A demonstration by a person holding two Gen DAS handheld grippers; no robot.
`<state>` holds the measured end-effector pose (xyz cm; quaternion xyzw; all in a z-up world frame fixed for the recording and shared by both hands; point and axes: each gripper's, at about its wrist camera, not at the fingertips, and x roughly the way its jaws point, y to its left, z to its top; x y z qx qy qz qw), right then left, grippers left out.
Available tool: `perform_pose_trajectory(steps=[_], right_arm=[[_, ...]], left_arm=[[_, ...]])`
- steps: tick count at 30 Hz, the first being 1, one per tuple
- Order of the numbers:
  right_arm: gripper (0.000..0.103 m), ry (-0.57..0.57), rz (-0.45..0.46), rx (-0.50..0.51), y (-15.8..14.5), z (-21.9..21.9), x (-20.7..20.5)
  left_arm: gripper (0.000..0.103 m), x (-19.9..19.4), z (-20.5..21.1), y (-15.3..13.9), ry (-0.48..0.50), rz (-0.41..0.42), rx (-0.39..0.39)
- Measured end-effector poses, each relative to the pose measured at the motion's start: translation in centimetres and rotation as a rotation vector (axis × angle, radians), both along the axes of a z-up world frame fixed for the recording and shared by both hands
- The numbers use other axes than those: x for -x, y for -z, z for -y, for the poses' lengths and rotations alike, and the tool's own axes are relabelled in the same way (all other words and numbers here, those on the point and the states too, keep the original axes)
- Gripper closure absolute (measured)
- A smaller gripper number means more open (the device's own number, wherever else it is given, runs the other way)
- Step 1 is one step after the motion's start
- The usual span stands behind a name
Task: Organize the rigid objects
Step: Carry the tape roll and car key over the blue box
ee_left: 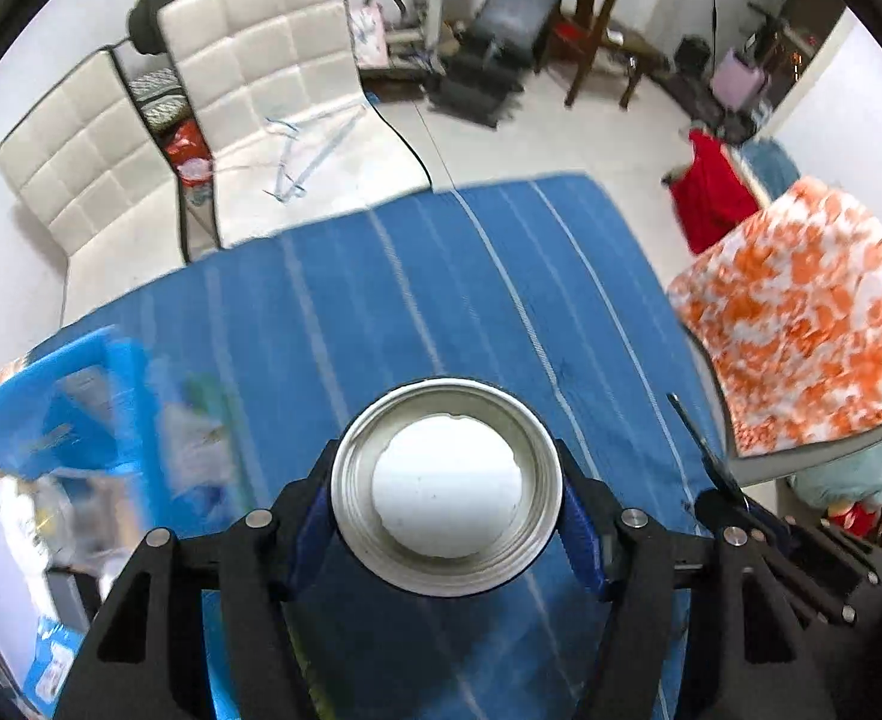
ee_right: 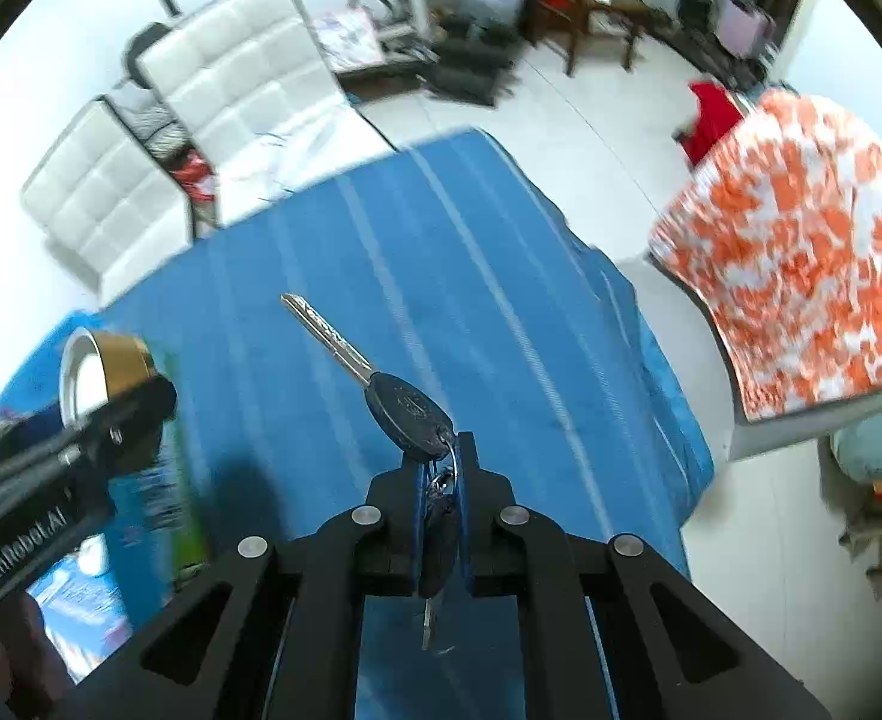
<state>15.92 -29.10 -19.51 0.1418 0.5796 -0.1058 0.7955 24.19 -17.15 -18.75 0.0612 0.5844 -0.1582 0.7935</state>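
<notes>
Left claw (ee_left: pixel 446 501) pinching can (ee_left: pixel 446 489), centre frame. Right claw (ee_right: pixel 441 483) pinching keys (ee_right: pixel 408 408) by ring; dangling bunch may swing loose.

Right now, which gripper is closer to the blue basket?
Left. The left gripper, holding the metal tin, is just beside the blue basket. The right gripper, holding the keys, is farther off.
</notes>
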Motion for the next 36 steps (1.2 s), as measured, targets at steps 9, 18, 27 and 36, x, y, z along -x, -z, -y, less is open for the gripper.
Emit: perform_pose_trajectory(steps=[9, 18, 27, 36], right_arm=[[0.093, -0.172, 0.095, -0.027, -6.5, -12.4, 2.7], [0.093, -0.288, 0.129, -0.035, -9.1, -22.8, 4.3], [0.093, -0.336, 0.180, -0.018, -12.0, -28.4, 4.3], [0.093, -0.297, 0.126, -0.008, -8.9, -29.1, 3.2]], left_arm=[[0.041, 4.9, -12.3, -6.0, -0.117, 0.069, 0.007], [0.041, 8.7, -21.2, -8.4, -0.249, 0.115, -0.025], [0.041, 10.6, -27.3, -11.7, -0.295, 0.184, -0.022], [0.041, 10.2, -31.5, -10.6, -0.323, 0.166, -0.016]])
